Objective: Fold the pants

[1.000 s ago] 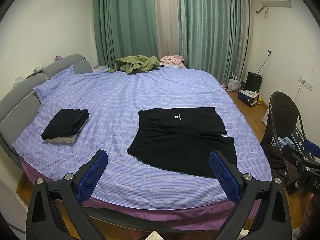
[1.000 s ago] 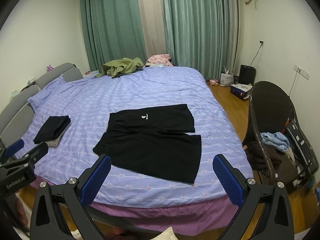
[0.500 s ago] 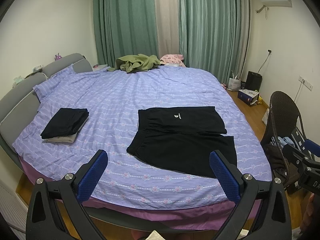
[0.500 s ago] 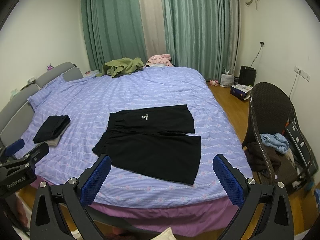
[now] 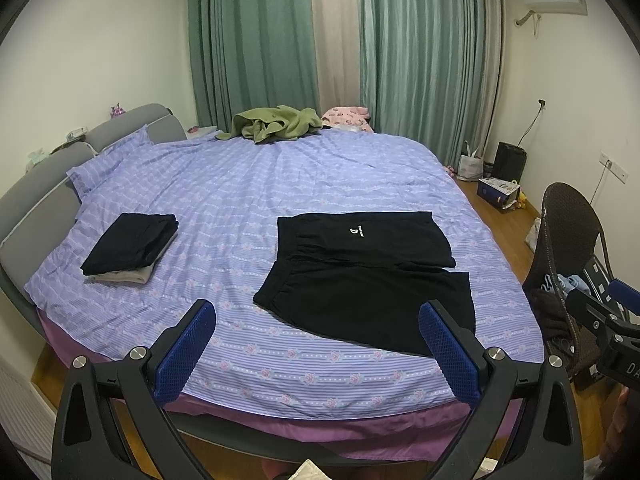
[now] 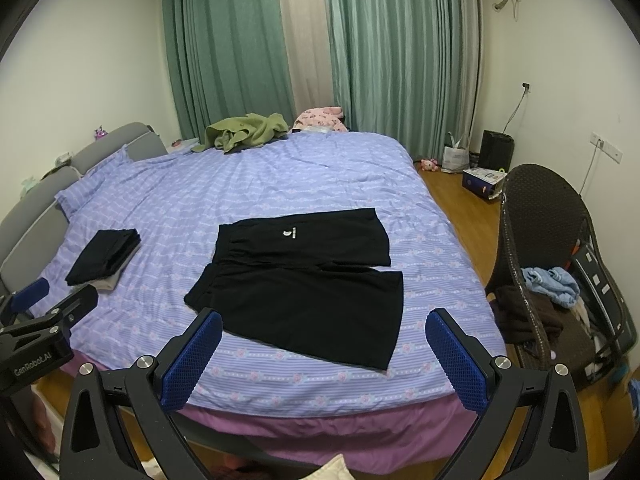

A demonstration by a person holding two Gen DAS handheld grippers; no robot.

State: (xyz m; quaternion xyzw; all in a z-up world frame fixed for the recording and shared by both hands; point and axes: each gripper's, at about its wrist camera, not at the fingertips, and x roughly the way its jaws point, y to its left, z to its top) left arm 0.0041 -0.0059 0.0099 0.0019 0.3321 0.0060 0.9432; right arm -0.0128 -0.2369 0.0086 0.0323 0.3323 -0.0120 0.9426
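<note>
Left wrist view: my left hand-held gripper (image 5: pixel 316 344) is spread wide with nothing between its blue mesh pads (image 5: pixel 185 350), held off the near edge of the bed (image 5: pixel 240 184). Just beyond it the black shorts (image 5: pixel 368 276) lie flat on the purple striped sheet, waistband toward the left, both legs pointing right, a small white logo on the far leg that I cannot read. Further left on the sheet sits a stack of folded clothes (image 5: pixel 130 248), black on top, beige beneath. At the far side lie a green garment (image 5: pixel 276 124) and a pink one (image 5: pixel 346 114), before green curtains (image 5: pixel 256 40). A dark wicker chair (image 5: pixel 564 240) stands right of the bed.

From the right wrist, my right hand-held gripper (image 6: pixel 322 354) is equally wide and empty, above the bed's edge, the shorts (image 6: pixel 304 280) ahead of it. My left gripper's body shows at the lower left, printed "GenRobot.AI" (image 6: pixel 32 364). A blue cloth (image 6: pixel 552 282) lies on the chair's seat.
</note>
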